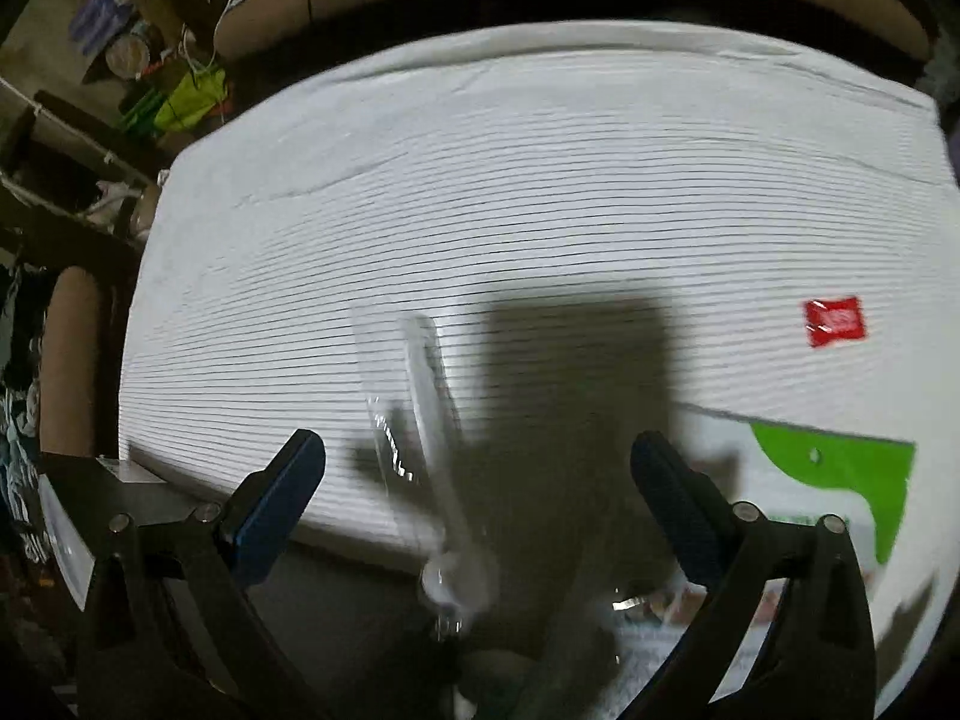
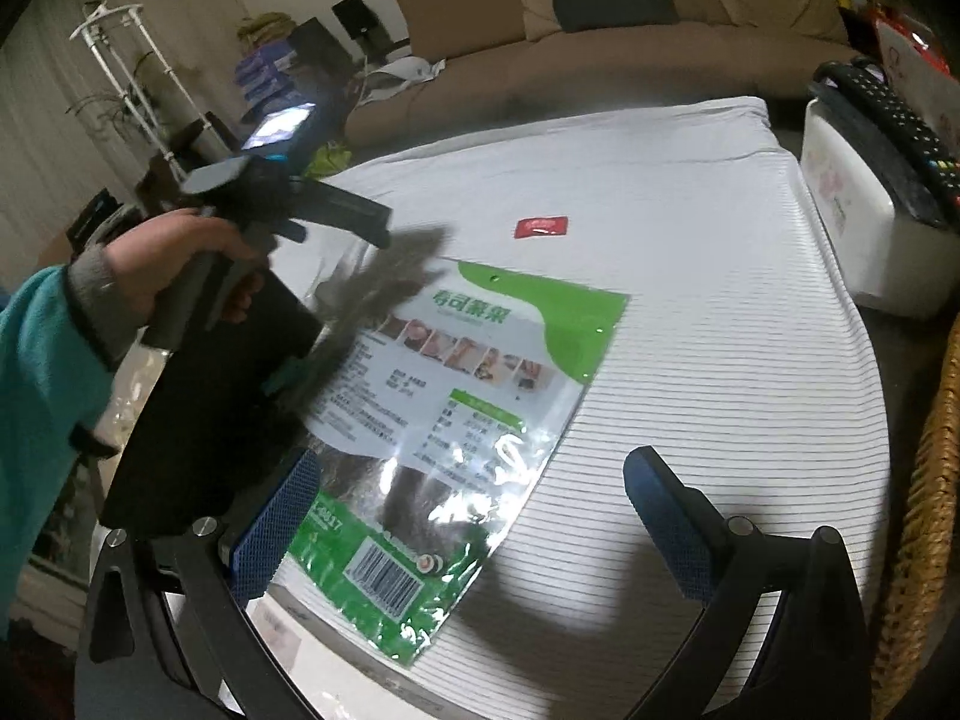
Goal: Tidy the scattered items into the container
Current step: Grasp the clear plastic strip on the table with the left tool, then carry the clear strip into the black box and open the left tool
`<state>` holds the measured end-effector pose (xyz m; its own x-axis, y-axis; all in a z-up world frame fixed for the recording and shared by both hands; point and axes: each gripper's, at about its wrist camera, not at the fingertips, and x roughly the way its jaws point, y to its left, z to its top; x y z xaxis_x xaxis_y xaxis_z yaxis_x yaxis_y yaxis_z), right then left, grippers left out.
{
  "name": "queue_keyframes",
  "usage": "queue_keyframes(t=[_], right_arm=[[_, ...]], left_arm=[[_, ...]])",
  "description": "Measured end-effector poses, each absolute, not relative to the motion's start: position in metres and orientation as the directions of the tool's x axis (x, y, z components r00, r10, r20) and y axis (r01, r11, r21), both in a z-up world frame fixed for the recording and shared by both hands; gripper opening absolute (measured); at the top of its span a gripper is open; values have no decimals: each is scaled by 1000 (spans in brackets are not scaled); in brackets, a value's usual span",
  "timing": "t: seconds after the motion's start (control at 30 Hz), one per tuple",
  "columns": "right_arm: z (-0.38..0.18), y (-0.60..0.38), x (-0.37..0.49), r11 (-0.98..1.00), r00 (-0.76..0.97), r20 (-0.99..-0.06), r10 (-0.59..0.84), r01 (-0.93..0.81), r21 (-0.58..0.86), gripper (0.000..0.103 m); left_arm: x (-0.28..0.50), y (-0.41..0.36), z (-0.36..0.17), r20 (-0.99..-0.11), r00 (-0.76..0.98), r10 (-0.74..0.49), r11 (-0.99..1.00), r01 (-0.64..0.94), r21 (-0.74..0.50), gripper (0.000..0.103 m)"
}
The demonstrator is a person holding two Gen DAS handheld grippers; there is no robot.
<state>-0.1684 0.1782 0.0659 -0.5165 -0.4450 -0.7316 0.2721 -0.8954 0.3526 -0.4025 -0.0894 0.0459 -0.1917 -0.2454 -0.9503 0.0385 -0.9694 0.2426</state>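
Note:
A long white item in a clear wrapper (image 1: 427, 420) lies on the striped white cloth (image 1: 540, 192). My left gripper (image 1: 477, 474) hangs open over it, one finger on each side, and neither pad touches it. A small red sachet (image 1: 835, 321) lies far right, and a green and white foil packet (image 1: 840, 474) sits near right. In the right wrist view, my right gripper (image 2: 474, 504) is open just above the lower end of that packet (image 2: 480, 384). The red sachet (image 2: 542, 226) lies beyond it. A person's hand (image 2: 174, 258) in a teal sleeve holds the blurred left gripper at the left.
A white box (image 2: 858, 222) with a black remote on top stands past the cloth's right edge. A wicker basket (image 2: 927, 480) is at the far right. A brown sofa (image 2: 600, 54) runs along the back. Clutter and a white rack (image 2: 120, 60) stand at the left.

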Motion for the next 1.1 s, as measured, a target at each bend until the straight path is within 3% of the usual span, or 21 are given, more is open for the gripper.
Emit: queue_keyframes(t=[0.13, 0.17, 0.2, 0.23, 0.27, 0.43, 0.67, 0.8, 0.93, 1.1], right_arm=[[70, 179, -167, -886, -523, -715, -464, 277, 373, 103], [71, 179, -166, -885, -526, -711, -466, 275, 376, 103], [72, 178, -166, -885, -525, -713, -465, 277, 374, 103], [72, 177, -166, -888, -524, -716, -461, 279, 366, 103], [71, 176, -166, -889, -523, -719, -458, 280, 362, 103], [66, 172, -167, -892, -509, -734, -450, 282, 352, 103], [81, 158, -154, -886, -521, -721, -457, 331, 323, 103], [99, 146, -138, -875, -535, -697, -476, 370, 314, 103], [116, 123, -123, -859, -536, -682, -497, 416, 299, 103], [126, 91, -107, -835, -512, -676, -530, 455, 310, 103]], left_arm=[[-411, -96, 28, -952, -152, -265, -964, 43, 261, 67], [-410, -97, 23, -959, -135, -249, -969, 45, 245, 52], [-409, -99, 20, -967, -132, -218, -976, 50, 213, 45], [-409, -99, 18, -972, -132, -195, -980, 58, 189, 19], [-408, -98, 15, -975, -123, -184, -982, 59, 178, 7], [-385, -91, 33, -973, -211, -95, -995, 31, 91, 5], [-301, -122, 122, -896, -388, 217, -974, -19, -228, 5], [-237, -206, 172, -795, -508, 333, -900, 81, -429, 5], [-173, -327, 182, -734, -636, 239, -808, 290, -513, 5], [-128, -421, 142, -687, -720, 102, -627, 490, -606, 5]])
